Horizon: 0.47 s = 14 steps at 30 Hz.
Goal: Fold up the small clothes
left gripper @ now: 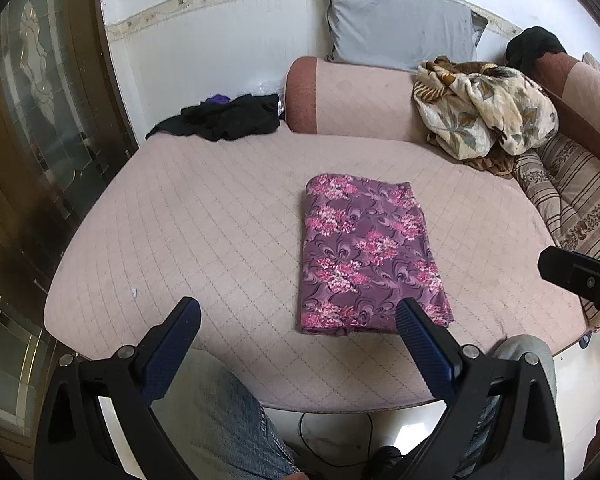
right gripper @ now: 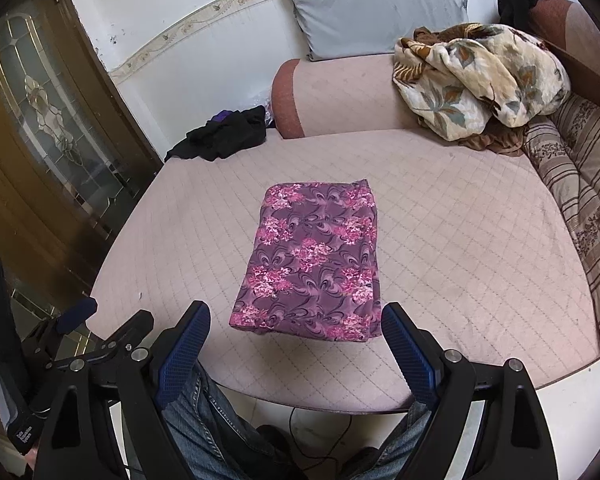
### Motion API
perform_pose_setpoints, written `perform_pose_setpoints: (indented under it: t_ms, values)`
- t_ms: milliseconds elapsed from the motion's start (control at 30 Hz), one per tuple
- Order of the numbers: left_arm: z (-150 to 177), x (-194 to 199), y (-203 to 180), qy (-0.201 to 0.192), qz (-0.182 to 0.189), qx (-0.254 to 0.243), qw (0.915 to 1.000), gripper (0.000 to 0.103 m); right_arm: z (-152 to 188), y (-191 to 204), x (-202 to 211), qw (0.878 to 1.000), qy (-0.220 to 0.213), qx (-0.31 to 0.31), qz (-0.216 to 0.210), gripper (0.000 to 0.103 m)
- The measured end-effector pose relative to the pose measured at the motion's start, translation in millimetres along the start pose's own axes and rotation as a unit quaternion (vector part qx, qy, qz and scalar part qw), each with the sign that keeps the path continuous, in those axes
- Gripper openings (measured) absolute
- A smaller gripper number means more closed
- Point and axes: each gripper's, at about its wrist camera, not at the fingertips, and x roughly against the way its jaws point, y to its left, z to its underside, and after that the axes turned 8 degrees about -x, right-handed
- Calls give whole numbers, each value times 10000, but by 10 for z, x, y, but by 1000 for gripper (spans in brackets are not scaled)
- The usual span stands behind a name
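Note:
A purple cloth with pink flowers (left gripper: 366, 254) lies folded into a neat rectangle on the pink quilted sofa seat (left gripper: 188, 236). It also shows in the right wrist view (right gripper: 314, 262). My left gripper (left gripper: 298, 312) is open and empty, held above the seat's front edge, just left of the cloth's near end. My right gripper (right gripper: 296, 316) is open and empty, its fingers either side of the cloth's near end, held above it. The right gripper's tip shows at the right edge of the left wrist view (left gripper: 576, 276). The left gripper shows at the lower left of the right wrist view (right gripper: 100, 344).
A pile of black clothes (left gripper: 228, 118) lies at the seat's far left corner. A floral blanket (left gripper: 484, 108) is heaped at the far right by a striped cushion (left gripper: 572, 196). A grey pillow (left gripper: 400, 34) leans on the wall. My jeans-clad knees (left gripper: 220, 412) are below the seat edge.

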Motion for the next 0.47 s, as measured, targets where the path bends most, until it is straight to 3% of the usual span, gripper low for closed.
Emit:
perform_pose_setpoints:
  t_ms: [300, 367, 400, 467]
  values:
    - [-77, -373, 13, 167, -99, 88, 9998, 97, -53, -172, -331, 9999, 32, -11, -122, 91]
    - [-98, -508, 8, 209, 128, 61, 9997, 97, -78, -227, -438, 9998, 79, -27, -162, 91]
    - [-121, -615, 12, 293, 447, 78, 9985, 97, -105, -299, -527, 9994, 148, -104, -297, 91]
    - [-165, -788, 31, 308, 512, 86, 9982, 97, -155, -456, -694, 9979, 278, -266, -518, 91]
